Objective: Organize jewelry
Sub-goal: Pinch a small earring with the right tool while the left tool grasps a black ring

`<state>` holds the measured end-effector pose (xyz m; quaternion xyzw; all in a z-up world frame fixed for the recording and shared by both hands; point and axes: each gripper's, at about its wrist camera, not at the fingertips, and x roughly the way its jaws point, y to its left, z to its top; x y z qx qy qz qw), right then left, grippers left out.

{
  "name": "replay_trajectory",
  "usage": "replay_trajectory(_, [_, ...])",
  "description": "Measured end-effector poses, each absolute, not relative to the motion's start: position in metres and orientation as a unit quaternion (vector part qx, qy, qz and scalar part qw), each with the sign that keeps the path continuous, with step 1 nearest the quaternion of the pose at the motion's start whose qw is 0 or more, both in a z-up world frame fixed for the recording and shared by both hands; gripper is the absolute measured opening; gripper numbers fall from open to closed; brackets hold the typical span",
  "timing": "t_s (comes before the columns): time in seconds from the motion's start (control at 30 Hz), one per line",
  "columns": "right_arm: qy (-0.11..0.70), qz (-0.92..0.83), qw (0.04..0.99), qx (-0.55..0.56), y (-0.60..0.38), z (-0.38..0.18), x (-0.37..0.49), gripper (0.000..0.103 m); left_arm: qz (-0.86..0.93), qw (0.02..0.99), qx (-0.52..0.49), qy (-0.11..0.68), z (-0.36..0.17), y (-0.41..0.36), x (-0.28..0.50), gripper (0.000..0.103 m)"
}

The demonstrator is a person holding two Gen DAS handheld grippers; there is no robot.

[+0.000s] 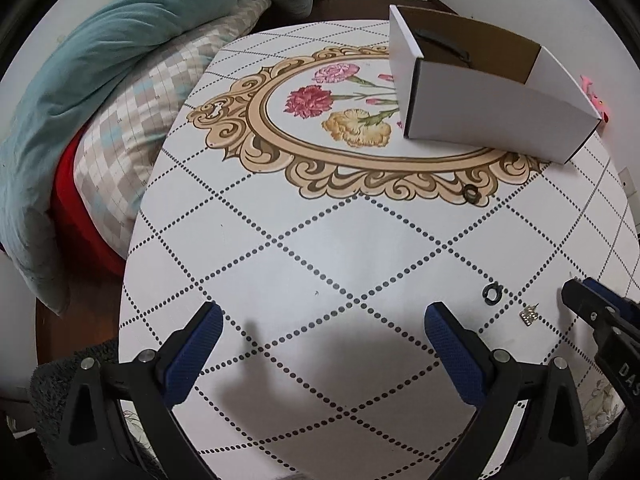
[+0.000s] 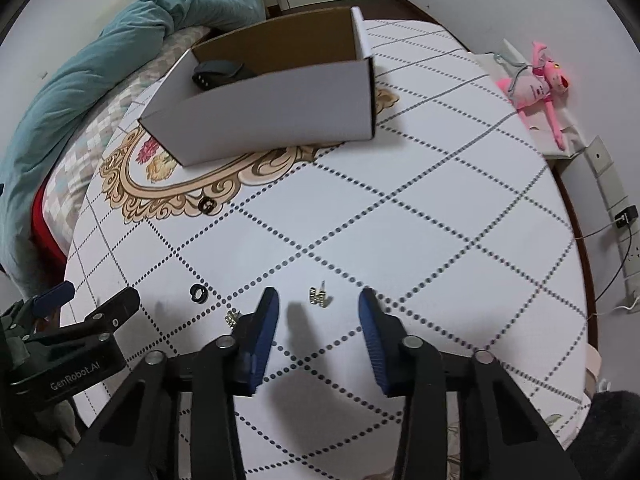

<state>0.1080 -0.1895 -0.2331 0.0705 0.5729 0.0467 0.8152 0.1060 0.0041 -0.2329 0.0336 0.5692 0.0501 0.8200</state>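
A white cardboard box [image 1: 496, 108] stands on the patterned table; in the right wrist view the box [image 2: 272, 116] holds a dark band [image 2: 218, 71]. Two black rings lie on the table, one on the gold frame [image 1: 471, 193] [image 2: 207, 205] and one nearer [image 1: 493, 293] [image 2: 199, 293]. A gold earring [image 2: 319, 297] lies just ahead of my open right gripper [image 2: 318, 312], between its fingers. A second gold earring [image 1: 528, 316] [image 2: 232, 317] lies beside the right gripper's left finger. My left gripper [image 1: 324, 320] is open and empty over bare table.
A teal duvet [image 1: 100, 80] and checked bedding lie beyond the table's left edge. A pink plush toy [image 2: 536, 80] sits on a ledge at the right. A power strip with cables [image 2: 624, 220] runs along the right wall.
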Motion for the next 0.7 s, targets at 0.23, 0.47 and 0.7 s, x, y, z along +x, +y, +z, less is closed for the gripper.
replay_trajectory(0.23, [0.557, 0.052, 0.826, 0.074, -0.19, -0.23, 0.104, 0.002, 0.039, 0.821, 0.036, 0.569, -0.234, -0.006, 0.104, 0.103])
replay_trajectory(0.47, [0.537, 0.047, 0.836, 0.106, -0.213, -0.212, 0.1, 0.002, 0.003, 0.821, 0.022, 0.571, -0.236, -0.025, 0.109, 0.103])
replay_trajectory(0.7, [0.53, 0.039, 0.839, 0.119, -0.231, -0.205, 0.095, 0.002, -0.046, 0.829, 0.044, 0.555, -0.235, -0.055, 0.108, 0.081])
